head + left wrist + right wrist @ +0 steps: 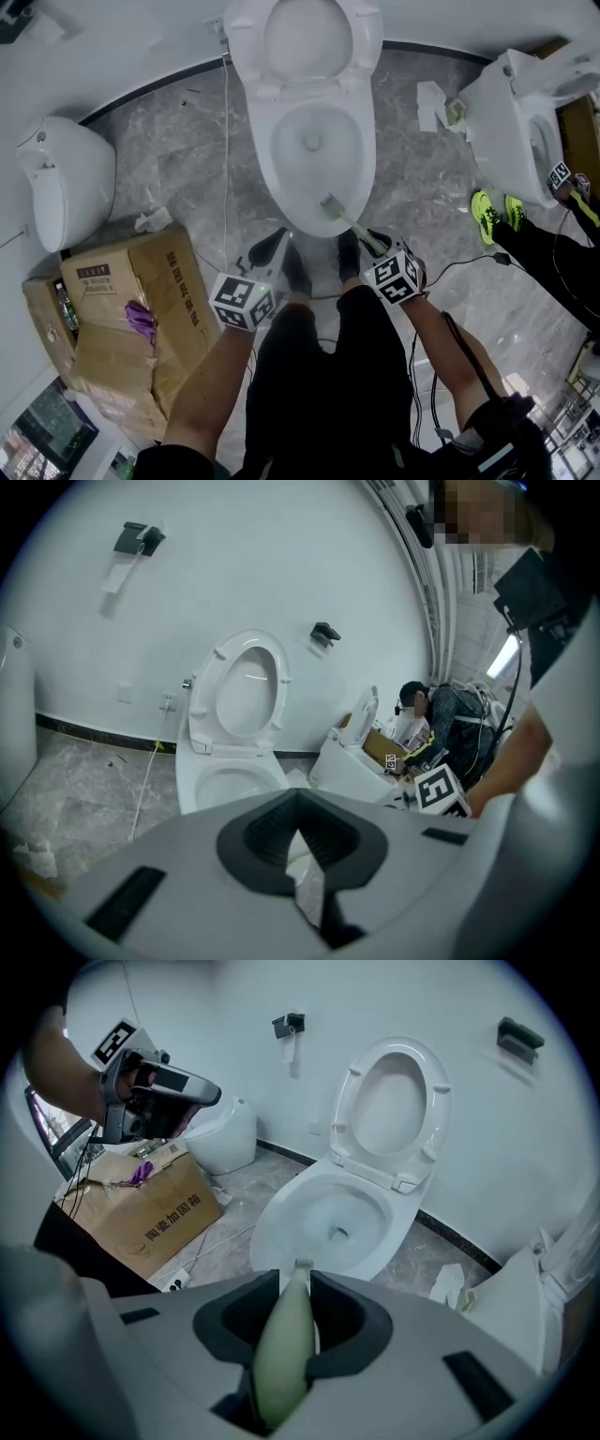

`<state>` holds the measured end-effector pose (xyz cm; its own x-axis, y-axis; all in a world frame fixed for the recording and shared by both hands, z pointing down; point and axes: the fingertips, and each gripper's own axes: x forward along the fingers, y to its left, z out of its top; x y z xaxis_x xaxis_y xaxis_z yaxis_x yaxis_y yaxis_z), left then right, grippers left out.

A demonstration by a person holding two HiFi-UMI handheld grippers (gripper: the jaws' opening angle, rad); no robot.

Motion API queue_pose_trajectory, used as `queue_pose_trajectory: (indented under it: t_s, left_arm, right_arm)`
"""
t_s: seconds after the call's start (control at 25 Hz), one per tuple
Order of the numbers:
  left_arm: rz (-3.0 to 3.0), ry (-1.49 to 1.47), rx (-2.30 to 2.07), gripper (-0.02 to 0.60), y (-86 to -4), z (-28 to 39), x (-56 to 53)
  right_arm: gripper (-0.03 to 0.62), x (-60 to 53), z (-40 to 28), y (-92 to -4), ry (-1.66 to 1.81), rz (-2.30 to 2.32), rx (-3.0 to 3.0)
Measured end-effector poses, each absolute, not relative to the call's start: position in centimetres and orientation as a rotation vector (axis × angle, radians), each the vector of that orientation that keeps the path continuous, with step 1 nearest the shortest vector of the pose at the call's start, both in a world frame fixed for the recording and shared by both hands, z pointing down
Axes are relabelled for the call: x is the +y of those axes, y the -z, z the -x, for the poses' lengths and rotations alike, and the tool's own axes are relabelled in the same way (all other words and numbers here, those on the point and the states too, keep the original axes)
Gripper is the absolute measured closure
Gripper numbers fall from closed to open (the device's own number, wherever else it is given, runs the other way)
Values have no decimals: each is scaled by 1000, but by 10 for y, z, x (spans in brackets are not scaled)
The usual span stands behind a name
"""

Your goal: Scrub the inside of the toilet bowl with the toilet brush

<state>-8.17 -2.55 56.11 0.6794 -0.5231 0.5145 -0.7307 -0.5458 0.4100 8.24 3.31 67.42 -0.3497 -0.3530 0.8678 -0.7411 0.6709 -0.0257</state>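
Note:
A white toilet (314, 141) stands ahead of me with its seat and lid raised; its bowl (330, 1215) is open below. My right gripper (367, 240) is shut on the handle of a pale green toilet brush (284, 1340). The brush head (331, 203) lies over the bowl's near rim, just inside it. My left gripper (274, 244) hangs left of the brush, near the bowl's front edge, shut with nothing held. In the left gripper view the toilet (232, 761) shows beyond the shut left gripper (300, 829).
A torn cardboard box (127, 309) sits at my left, with another white toilet (66, 178) behind it. A third toilet (511, 112) stands at right, beside a person in green shoes (492, 214). A white cable (225, 159) and crumpled paper (153, 221) lie on the floor.

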Motion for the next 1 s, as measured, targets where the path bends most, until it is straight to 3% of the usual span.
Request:
queue_pose_trajectory:
  t_s: [1.0]
  left_arm:
    - [-2228, -395, -1055, 572, -561, 108, -44]
  right_arm:
    - [485, -5, -16, -667, -708, -857, -2079]
